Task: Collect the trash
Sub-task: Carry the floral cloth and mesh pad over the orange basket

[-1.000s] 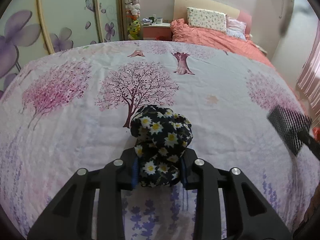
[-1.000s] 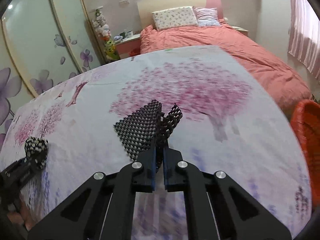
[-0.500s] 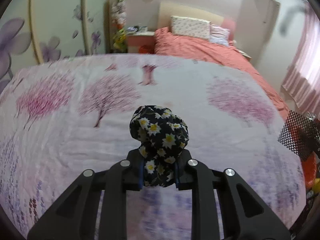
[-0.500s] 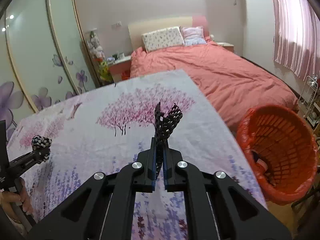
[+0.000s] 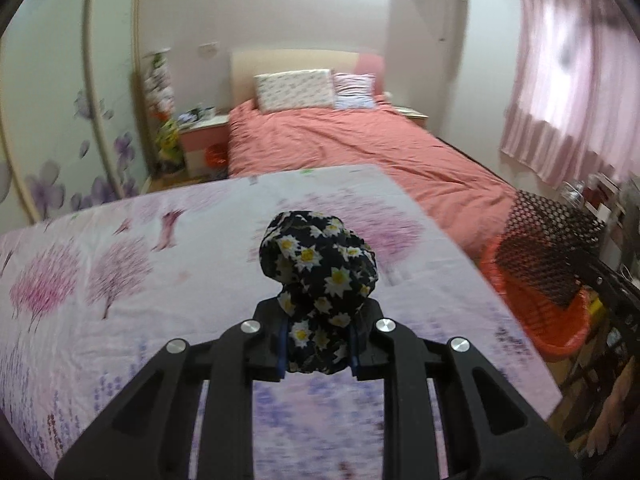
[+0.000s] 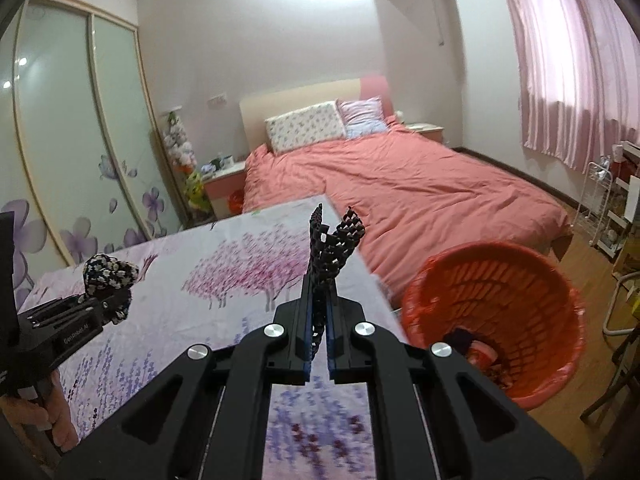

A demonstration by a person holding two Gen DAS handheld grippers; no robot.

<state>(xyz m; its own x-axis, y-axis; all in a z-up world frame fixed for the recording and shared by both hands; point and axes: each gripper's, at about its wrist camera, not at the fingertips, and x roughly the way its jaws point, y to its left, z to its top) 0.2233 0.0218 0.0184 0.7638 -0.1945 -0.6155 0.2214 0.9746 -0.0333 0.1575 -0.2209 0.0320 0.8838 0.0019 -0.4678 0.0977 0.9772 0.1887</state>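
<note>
Both pickups done, drops pending. Left claw [image 5: 318, 346] clenched on daisy-print cloth wad [image 5: 320, 276], held above the bench [image 5: 120, 280]. Right claw [image 6: 319, 342] clamps black mesh scrap [image 6: 330, 252]; orange basket [image 6: 520, 280] lies right of it, already holding some trash.

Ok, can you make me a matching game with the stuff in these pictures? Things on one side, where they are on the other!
Things:
1. daisy-print cloth bundle
2. black checkered cloth
3. orange basket
4. flowered pillow

Places:
A. on the floor beside the tree-print table
B. pinched in the right tool
C. at the head of the pink bed
D. gripped in the left tool

Pairs: 1-D, 2-B, 3-A, 4-C
</note>
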